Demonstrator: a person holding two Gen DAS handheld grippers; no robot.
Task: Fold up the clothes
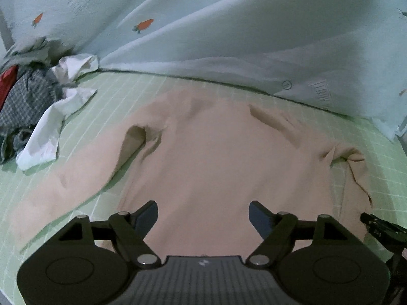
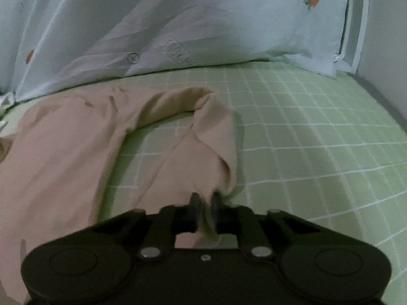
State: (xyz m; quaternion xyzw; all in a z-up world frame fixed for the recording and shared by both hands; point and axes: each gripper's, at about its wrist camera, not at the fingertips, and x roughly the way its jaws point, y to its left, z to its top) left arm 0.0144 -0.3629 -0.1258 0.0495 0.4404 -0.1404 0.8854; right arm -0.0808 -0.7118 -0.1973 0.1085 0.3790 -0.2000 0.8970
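Right tongs (image 2: 204, 203) pinch beige garment (image 2: 58, 152); left tongs (image 1: 203, 216) gape above it.

left gripper (image 1: 203, 218): matte black body, two round side housings, ribbed grey centre plate with small white mark, silver pivot screws, dark blue finger pads (image 1: 146, 217). right gripper (image 2: 206, 209): same black build, silver screws, black fingers.

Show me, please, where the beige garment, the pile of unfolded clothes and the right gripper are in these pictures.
Beige garment (image 1: 216, 157): left wrist view, middle of its spread body.
Pile of unfolded clothes (image 1: 28, 101): left wrist view, on the checked grey piece.
Right gripper (image 2: 205, 204): right wrist view, between its fingertips, shut on the garment's sleeve.
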